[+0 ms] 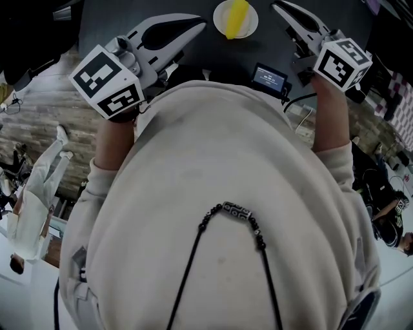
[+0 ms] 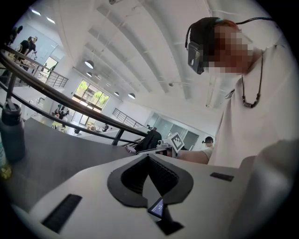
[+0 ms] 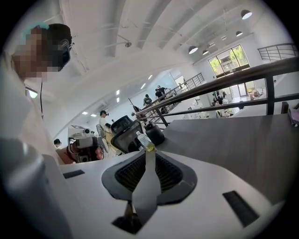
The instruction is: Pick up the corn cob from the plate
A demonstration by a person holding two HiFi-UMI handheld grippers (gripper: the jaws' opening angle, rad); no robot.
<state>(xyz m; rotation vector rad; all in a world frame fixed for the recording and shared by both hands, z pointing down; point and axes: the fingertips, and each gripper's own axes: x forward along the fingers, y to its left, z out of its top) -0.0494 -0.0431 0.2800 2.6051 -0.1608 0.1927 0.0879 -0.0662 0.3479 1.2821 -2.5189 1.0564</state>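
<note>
Corn cob [image 1: 237, 15], yellow, is seen in the head view lying on a small white plate [image 1: 221, 24] at the far side of a dark table [image 1: 193, 55], near the top edge of the picture. The plate is framed by the two grippers, which are held out over the table from either side. The left gripper [image 1: 201, 26] is pointed toward the plate with its tips brought together, and the right gripper [image 1: 276, 5] is angled in from the other side. Neither one is touching the cob or the plate. A marker cube [image 1: 106, 82] is carried at the back of the left gripper, and another [image 1: 342, 61] at the back of the right. A small dark device with a lit screen [image 1: 269, 77] is seen on the table near the person's chest. A cream sweatshirt [image 1: 219, 167] and a beaded necklace [image 1: 233, 211] fill the lower picture.

In the left gripper view, the left gripper [image 2: 148, 156] is shown closed, with its dark ribbed pads [image 2: 163, 175] met at the tip and nothing caught between them. A dark bottle [image 2: 11, 135] is stood on the grey table [image 2: 60, 158] at the left.

In the right gripper view, the right gripper [image 3: 149, 150] is shown parted by a narrow slit through which the grey table [image 3: 243, 140] is visible. Nothing is held in it. Beyond the tips, a clear bottle [image 3: 144, 140] and a dark bottle [image 3: 155, 133] are seen close together.
</note>
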